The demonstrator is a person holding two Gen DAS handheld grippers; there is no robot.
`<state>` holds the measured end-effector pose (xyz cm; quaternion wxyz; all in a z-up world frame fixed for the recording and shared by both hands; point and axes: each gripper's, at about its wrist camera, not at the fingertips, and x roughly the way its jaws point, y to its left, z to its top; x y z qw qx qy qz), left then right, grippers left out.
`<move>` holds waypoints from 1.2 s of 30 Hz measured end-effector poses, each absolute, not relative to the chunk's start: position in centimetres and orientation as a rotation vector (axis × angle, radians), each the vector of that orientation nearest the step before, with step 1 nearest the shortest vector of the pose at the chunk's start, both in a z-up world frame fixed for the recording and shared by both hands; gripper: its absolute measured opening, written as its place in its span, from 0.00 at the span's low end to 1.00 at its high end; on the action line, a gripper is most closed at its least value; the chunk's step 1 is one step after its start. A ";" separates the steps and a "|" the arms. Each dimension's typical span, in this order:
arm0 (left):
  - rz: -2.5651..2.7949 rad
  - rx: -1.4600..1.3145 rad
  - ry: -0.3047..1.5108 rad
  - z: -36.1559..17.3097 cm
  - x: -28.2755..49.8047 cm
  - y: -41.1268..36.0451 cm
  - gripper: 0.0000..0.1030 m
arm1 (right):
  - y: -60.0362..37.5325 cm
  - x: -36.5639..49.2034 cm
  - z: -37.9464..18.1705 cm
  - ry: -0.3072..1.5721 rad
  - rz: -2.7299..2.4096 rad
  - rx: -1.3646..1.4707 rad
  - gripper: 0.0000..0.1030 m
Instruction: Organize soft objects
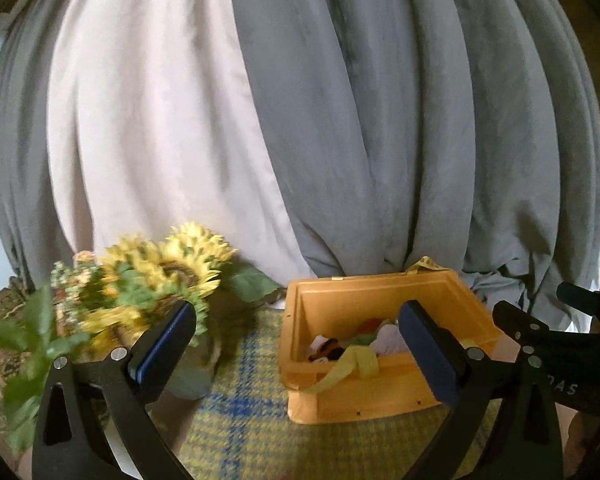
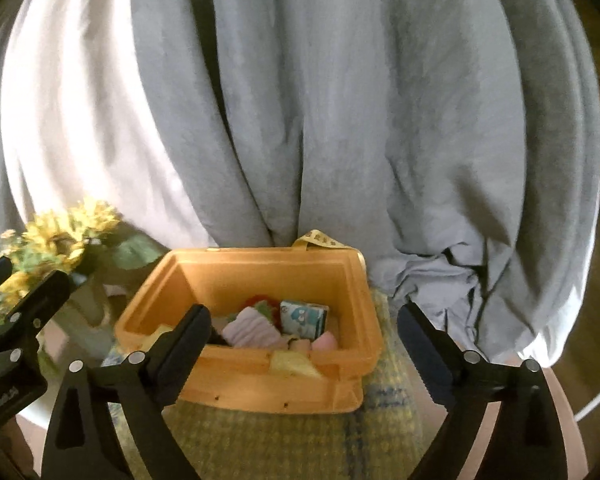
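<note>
An orange plastic bin [image 1: 327, 396] [image 2: 260, 384] stands on a yellow and blue plaid cloth [image 1: 240, 420] [image 2: 268, 444]. Inside lie several soft items: a pale pink striped cloth [image 2: 250, 330], a small blue and white packet [image 2: 303, 318], green and red pieces [image 1: 365, 330]. A yellow strap [image 1: 347, 368] hangs over the bin's front wall. My left gripper [image 1: 300, 344] is open and empty, in front of the bin. My right gripper [image 2: 303, 340] is open and empty, just before the bin's front rim. Each gripper shows at the edge of the other's view.
A bunch of sunflowers [image 1: 172, 268] [image 2: 56, 240] in a pale vase [image 1: 196, 368] stands left of the bin. Grey and white curtains [image 1: 339, 120] [image 2: 300, 120] hang close behind the bin. The table's edge [image 2: 571, 412] shows at the right.
</note>
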<state>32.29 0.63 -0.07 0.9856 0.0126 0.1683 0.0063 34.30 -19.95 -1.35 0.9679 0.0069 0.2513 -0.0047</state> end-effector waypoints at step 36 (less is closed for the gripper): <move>-0.029 0.018 0.325 0.3 11.3 1.4 1.00 | -19.3 11.1 0.6 0.424 -0.057 0.036 0.93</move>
